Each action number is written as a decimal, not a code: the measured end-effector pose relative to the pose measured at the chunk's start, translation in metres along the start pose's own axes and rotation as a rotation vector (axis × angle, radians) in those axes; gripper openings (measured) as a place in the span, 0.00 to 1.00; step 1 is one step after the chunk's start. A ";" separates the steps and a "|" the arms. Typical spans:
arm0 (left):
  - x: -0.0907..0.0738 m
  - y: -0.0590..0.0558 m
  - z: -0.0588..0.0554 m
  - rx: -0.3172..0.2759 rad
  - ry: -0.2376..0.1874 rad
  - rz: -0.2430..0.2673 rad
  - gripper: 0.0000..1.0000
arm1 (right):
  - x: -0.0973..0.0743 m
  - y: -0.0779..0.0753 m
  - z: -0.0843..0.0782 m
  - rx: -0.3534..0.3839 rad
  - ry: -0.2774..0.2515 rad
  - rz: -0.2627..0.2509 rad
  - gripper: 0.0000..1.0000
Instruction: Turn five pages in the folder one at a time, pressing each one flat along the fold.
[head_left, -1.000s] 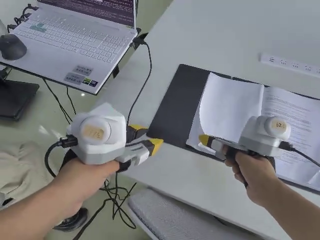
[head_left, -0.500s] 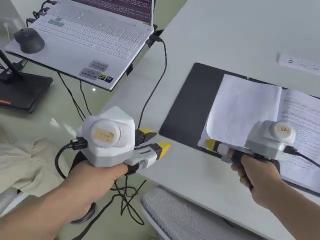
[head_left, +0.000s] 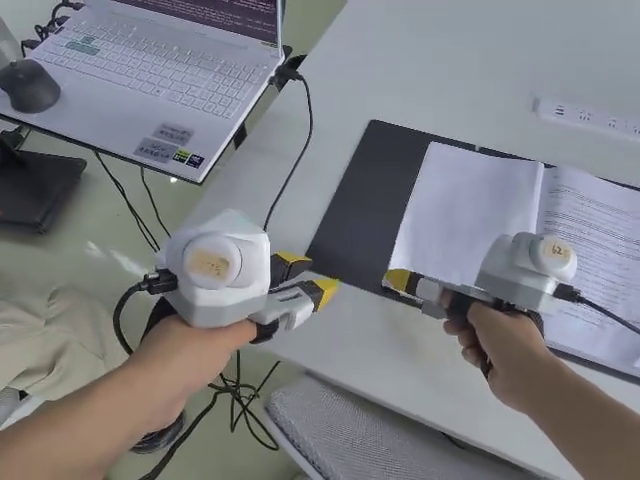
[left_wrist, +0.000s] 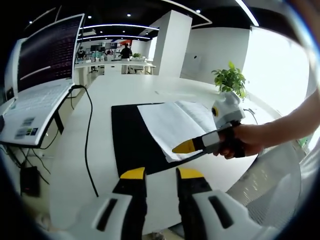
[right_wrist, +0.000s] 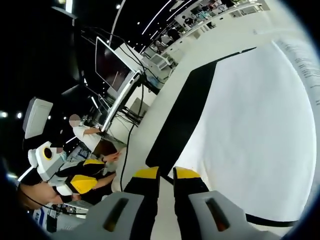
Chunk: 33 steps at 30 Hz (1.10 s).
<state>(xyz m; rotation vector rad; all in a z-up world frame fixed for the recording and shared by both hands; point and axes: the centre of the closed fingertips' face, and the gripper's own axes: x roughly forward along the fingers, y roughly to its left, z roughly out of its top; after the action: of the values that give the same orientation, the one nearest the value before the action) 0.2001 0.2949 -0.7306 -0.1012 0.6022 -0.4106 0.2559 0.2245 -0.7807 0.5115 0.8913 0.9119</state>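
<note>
One white page (head_left: 470, 215) is lying in the black folder (head_left: 360, 200), right gripper (head_left: 400, 281) near-shut at its seven-o'clock corner, hold unclear; left gripper (head_left: 308, 277) ajar, empty.

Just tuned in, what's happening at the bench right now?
A person is paging through an open folder on the white table with two hand-held grippers. The right hand-held gripper sits at the near corner of a blank page lying on the folder's left side; whether it pinches the page is unclear. The left hand-held gripper hovers open by the table's edge, holding nothing.
</note>
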 end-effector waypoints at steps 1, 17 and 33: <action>0.005 0.000 0.000 0.001 -0.001 -0.004 0.21 | -0.004 0.002 0.005 -0.001 -0.019 0.008 0.09; 0.106 -0.033 -0.003 0.066 -0.043 -0.111 0.12 | -0.088 -0.038 0.074 0.072 -0.280 -0.019 0.10; 0.125 -0.035 -0.026 0.152 0.010 -0.070 0.07 | -0.086 -0.087 0.096 0.091 -0.267 -0.050 0.11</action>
<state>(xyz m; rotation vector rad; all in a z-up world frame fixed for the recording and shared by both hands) 0.2666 0.2137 -0.8104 0.0253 0.5762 -0.5240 0.3492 0.1036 -0.7525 0.6697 0.7015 0.7401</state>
